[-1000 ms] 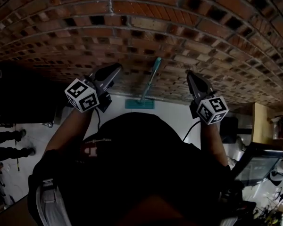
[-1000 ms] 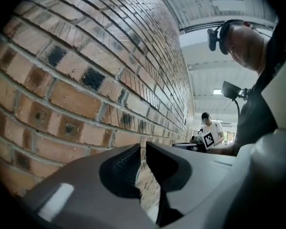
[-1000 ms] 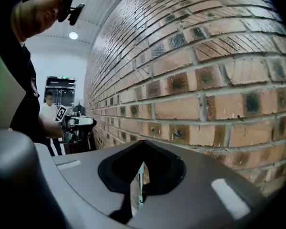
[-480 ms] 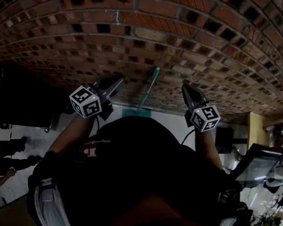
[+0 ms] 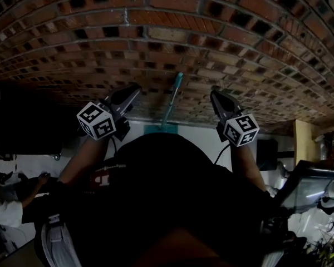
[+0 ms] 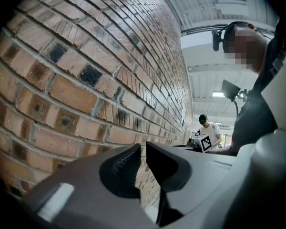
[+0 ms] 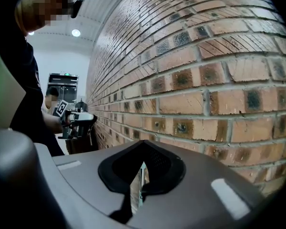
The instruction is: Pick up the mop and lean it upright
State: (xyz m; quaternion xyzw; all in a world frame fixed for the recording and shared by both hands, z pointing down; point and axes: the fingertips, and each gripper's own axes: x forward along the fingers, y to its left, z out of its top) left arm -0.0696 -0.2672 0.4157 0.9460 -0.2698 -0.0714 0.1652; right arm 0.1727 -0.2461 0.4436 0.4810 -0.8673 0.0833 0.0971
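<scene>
The mop stands leaning against the brick wall (image 5: 156, 38), its teal-tipped handle (image 5: 171, 99) rising from a teal head (image 5: 160, 129) on the white floor. My left gripper (image 5: 136, 87) hangs to the left of the handle, apart from it. Its jaws stand a narrow slit apart with nothing between them (image 6: 143, 149). To the right of the handle is my right gripper (image 5: 213, 92), also clear of it. Its jaws are shut and empty (image 7: 144, 144). Both point at the wall.
A dark cabinet (image 5: 28, 115) stands at the left, a wooden piece (image 5: 303, 143) and a monitor (image 5: 309, 185) at the right. Another person (image 6: 207, 130) holding a marker cube stands further along the wall. A person's arm (image 5: 11, 204) shows at the lower left.
Both grippers stay beside the mop without touching it; the right one has drifted slightly left. The person at the lower left has moved, and an arm now reaches in there.
</scene>
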